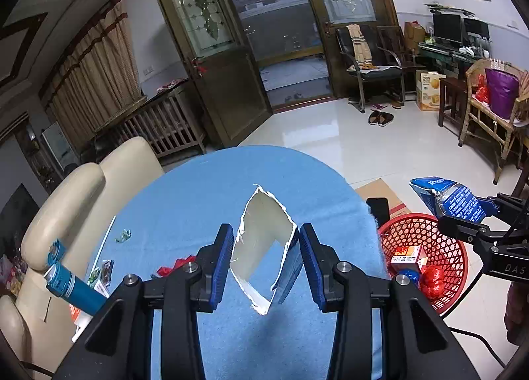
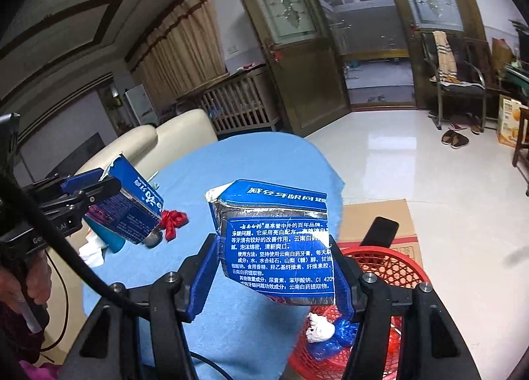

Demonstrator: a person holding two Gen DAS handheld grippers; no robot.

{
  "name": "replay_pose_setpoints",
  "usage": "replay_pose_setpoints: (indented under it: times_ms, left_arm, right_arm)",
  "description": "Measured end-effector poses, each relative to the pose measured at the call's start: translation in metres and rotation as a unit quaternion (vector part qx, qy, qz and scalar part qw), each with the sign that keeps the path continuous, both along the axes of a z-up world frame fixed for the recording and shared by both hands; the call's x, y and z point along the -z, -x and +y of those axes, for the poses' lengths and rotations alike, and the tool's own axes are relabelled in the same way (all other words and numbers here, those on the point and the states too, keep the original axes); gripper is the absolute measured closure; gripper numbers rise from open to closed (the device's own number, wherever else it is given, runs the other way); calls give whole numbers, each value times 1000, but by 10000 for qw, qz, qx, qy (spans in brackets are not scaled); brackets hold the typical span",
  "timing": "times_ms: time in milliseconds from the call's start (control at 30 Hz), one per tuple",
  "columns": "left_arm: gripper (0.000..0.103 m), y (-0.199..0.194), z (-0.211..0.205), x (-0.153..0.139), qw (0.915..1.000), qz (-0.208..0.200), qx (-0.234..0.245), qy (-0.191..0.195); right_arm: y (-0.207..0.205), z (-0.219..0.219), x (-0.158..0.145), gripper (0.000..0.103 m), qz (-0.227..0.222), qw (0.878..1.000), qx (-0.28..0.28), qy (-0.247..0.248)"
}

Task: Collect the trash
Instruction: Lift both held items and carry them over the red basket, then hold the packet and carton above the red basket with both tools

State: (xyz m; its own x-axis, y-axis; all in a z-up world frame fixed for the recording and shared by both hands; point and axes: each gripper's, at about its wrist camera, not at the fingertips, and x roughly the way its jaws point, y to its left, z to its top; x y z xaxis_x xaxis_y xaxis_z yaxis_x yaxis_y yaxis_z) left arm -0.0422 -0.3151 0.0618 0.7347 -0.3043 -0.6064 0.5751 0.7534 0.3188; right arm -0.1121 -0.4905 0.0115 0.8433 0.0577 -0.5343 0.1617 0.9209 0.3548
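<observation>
Lower frame edge in both wrist views cuts off the gripper bodies. In the left wrist view, the torn carton piece (image 1: 264,247) shows only its pale inner face; its print is hidden. The red basket (image 1: 453,247) at right is partly covered by the right gripper (image 1: 463,211), its contents only partly legible. Small scraps (image 1: 123,235) at lower left are too small to identify. In the right wrist view, the basket (image 2: 390,267) is largely hidden behind the blue printed carton piece (image 2: 281,247); a hand (image 2: 33,277) at the left edge is cut off.
</observation>
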Motion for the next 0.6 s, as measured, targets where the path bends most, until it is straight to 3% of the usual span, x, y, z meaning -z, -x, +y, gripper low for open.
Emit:
replay_pose_setpoints:
  times_ms: [600]
  left_arm:
    - [60,28,-41,2,9989,-143,369,-263]
  right_arm:
    - [27,-25,0,39,-89,9990,360,-265]
